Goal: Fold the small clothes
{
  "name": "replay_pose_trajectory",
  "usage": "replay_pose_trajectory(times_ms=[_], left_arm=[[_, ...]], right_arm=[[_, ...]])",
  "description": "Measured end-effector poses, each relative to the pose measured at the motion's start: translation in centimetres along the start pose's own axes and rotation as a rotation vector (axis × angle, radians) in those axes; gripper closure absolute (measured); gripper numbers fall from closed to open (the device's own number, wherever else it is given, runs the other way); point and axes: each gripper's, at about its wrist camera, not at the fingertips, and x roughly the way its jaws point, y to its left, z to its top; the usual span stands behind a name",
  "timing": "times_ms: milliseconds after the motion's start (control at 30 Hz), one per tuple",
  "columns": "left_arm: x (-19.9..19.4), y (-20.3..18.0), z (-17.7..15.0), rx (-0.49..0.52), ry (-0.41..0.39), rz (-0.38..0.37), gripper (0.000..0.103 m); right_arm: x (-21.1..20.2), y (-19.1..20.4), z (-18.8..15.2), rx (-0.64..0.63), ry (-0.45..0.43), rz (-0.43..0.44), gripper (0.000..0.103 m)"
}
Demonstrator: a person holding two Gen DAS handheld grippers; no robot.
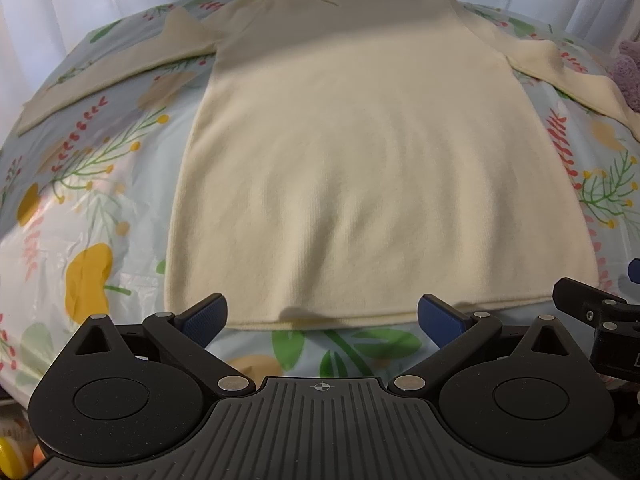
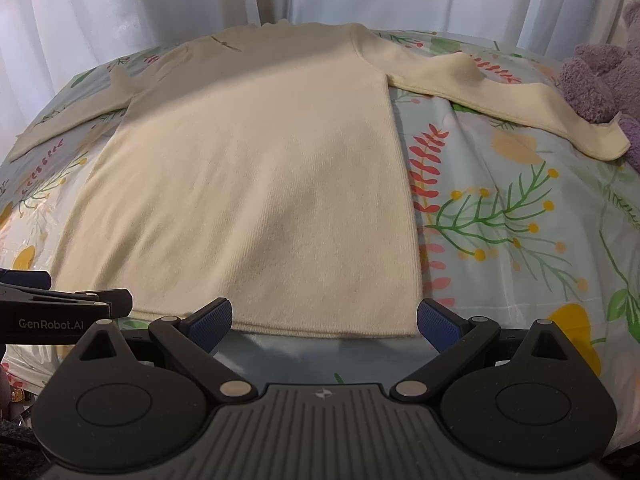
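Observation:
A cream long-sleeved knit top (image 1: 360, 152) lies flat on the floral sheet, collar at the far end, both sleeves spread out to the sides. It also shows in the right wrist view (image 2: 256, 168). My left gripper (image 1: 322, 318) is open and empty, just short of the hem near its left part. My right gripper (image 2: 324, 320) is open and empty, just short of the hem near its right corner. The right gripper's side shows at the right edge of the left wrist view (image 1: 600, 312); the left gripper's side shows at the left edge of the right wrist view (image 2: 60, 308).
A floral plastic sheet (image 1: 92, 208) covers the surface, also in the right wrist view (image 2: 520, 208). A purple plush toy (image 2: 600, 80) sits at the far right, touching the right sleeve's cuff. White curtains (image 2: 160, 4) hang behind.

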Motion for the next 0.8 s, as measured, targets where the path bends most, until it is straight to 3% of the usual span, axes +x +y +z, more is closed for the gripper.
replay_pose_trajectory(times_ms=[467,567,633,733,800], left_arm=[[0.5,0.2,0.1,-0.003,0.019,-0.006,0.0],[0.9,0.3,0.3,-0.011,0.027,-0.011,0.0],[1.1,0.4,0.5,-0.015,0.029,-0.019,0.0],[1.6,0.8,1.2,-0.028,0.02,-0.024,0.0],[2.0,1.0,2.0,-0.042,0.004,-0.01,0.0]], right_arm=[[0.7,0.3,0.1,-0.017,0.028,0.052,0.004],[1.1,-0.3,0.2,0.016,0.038,0.148,0.004],[1.4,-1.5,0.2,0.073,0.006,0.243,0.004],[1.7,-5.0,0.8,0.172,-0.124,0.343,0.004],[2.2,-8.1,1.9,0.24,-0.195,0.351,0.004]])
